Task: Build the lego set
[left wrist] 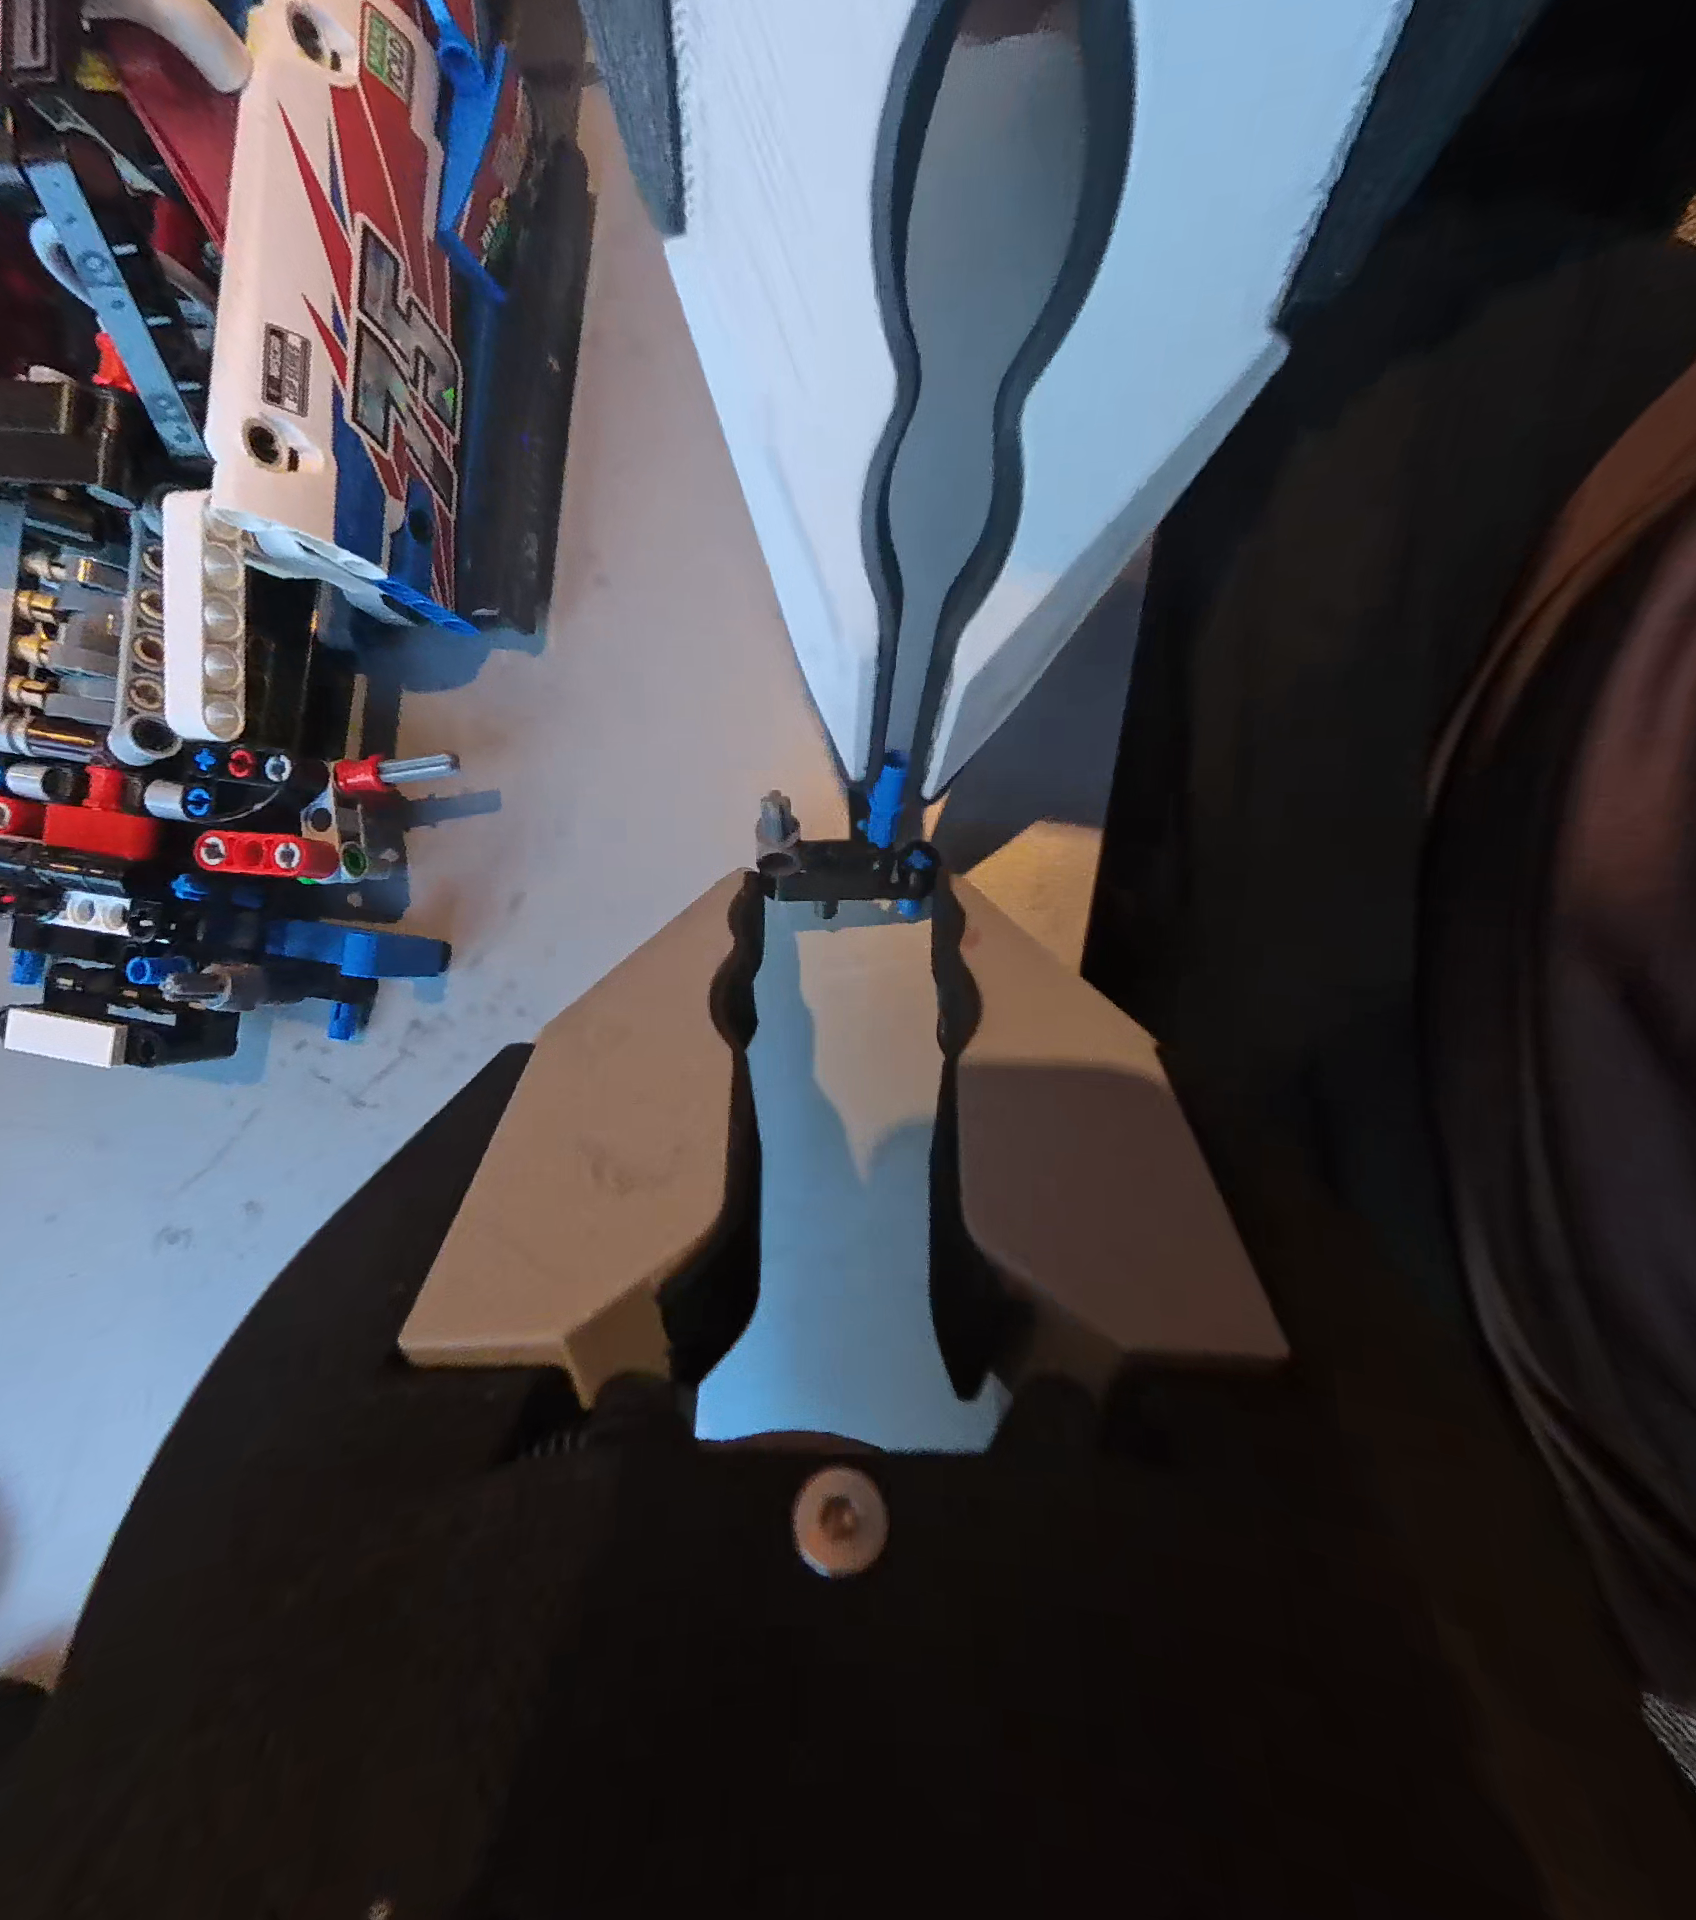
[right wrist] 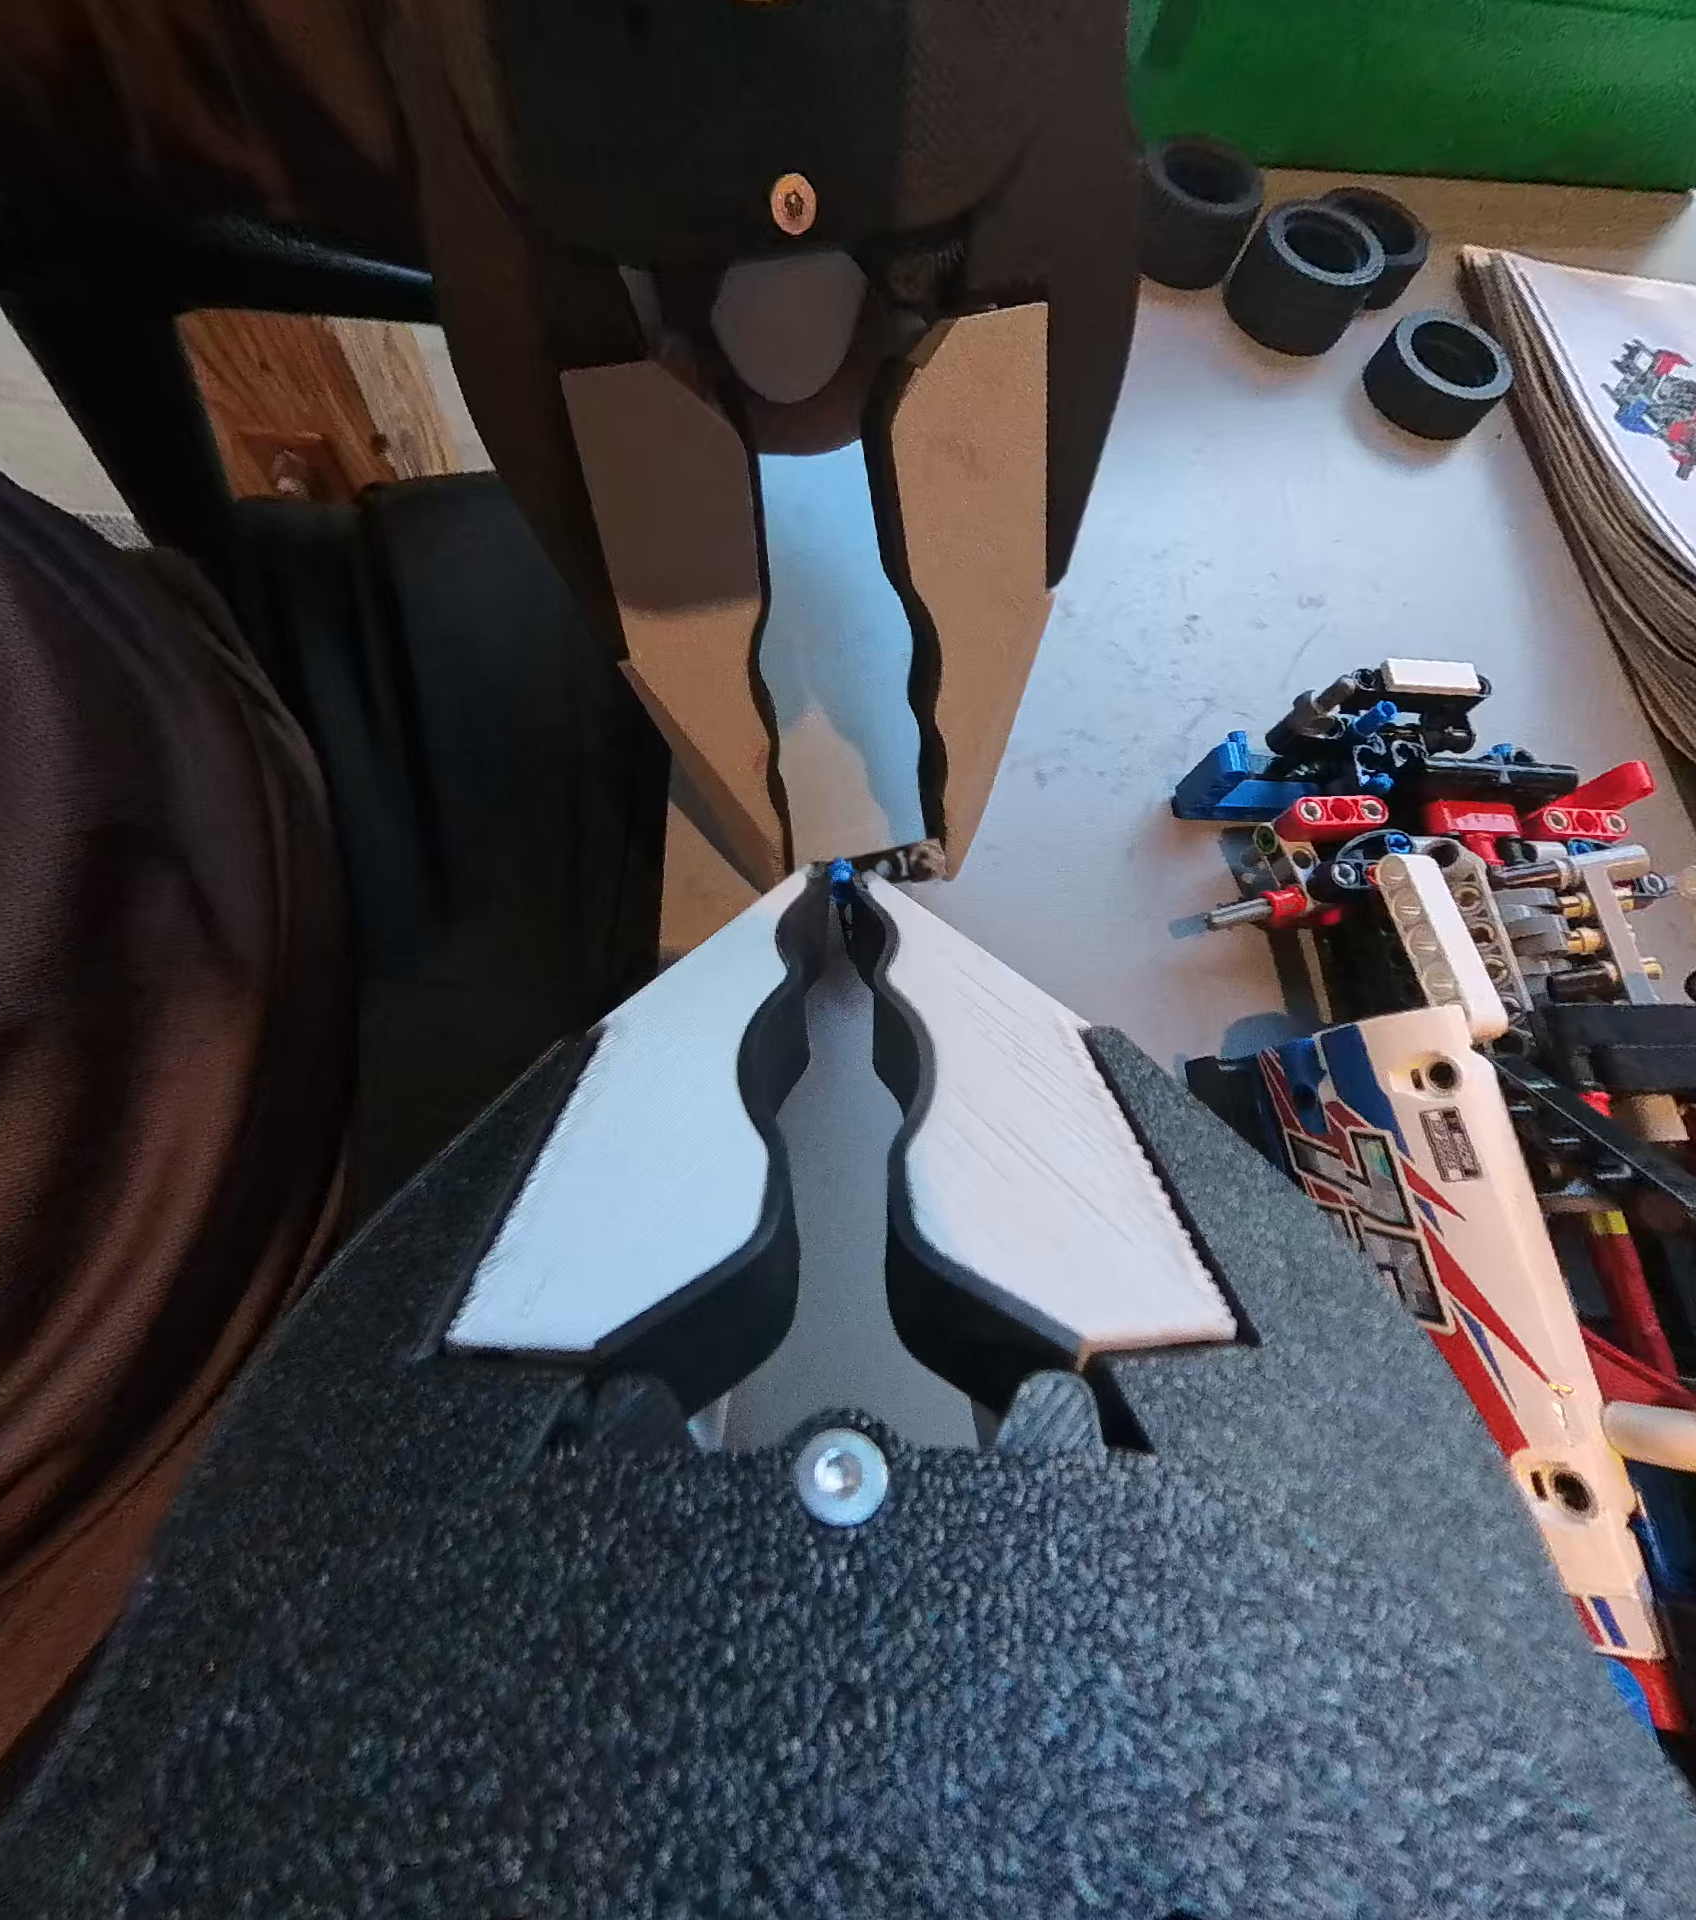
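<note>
White tabletop [right wrist: 1239, 582] carries the partly built lego car [right wrist: 1509, 1039], well off to the side of both grippers, with four loose black tyres [right wrist: 1311, 275] and an instruction booklet [right wrist: 1675, 457] beyond. Above the table edge, the left gripper [left wrist: 849, 883] is clamped across a small black beam [left wrist: 839, 864]. Meeting it tip to tip, the right gripper [right wrist: 839, 894] pinches a blue pin [left wrist: 888, 795] at the beam's end.

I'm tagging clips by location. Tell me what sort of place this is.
Probably a home or office hobby desk, not a factory: a white tabletop holds a half-built lego car, loose black tyres and an open instruction booklet. A green box sits behind.
</note>
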Motion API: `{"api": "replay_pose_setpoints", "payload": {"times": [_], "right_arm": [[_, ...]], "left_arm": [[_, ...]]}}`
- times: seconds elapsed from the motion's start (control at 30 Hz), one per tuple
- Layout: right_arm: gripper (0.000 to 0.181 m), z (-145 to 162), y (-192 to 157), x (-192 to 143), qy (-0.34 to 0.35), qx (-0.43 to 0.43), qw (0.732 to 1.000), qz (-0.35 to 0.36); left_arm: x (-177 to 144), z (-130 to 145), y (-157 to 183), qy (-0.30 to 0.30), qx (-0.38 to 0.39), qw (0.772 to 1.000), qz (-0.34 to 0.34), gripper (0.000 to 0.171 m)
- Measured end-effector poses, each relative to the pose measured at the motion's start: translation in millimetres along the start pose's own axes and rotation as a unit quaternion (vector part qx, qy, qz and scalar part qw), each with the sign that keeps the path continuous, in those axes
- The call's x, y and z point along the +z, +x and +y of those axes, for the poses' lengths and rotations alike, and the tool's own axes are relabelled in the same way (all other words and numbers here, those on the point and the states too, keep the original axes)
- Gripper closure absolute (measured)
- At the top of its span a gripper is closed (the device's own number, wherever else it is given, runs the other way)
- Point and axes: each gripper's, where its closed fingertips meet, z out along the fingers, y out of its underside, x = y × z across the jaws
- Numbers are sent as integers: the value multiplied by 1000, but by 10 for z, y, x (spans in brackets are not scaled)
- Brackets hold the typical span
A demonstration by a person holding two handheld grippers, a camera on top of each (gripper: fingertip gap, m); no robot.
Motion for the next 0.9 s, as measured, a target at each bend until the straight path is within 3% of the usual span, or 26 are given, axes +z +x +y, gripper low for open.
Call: {"api": "replay_pose_setpoints", "payload": {"times": [0.3, 0.9], "right_arm": [[178, 58, 28, 20, -20, -21, 999, 17], [178, 94, 51, 29, -73, -69, 994, 42]], "left_arm": [[47, -70, -41, 30, 17, 999, -32, 142], [65, -73, -45, 43, 6, 999, -23, 142]]}}
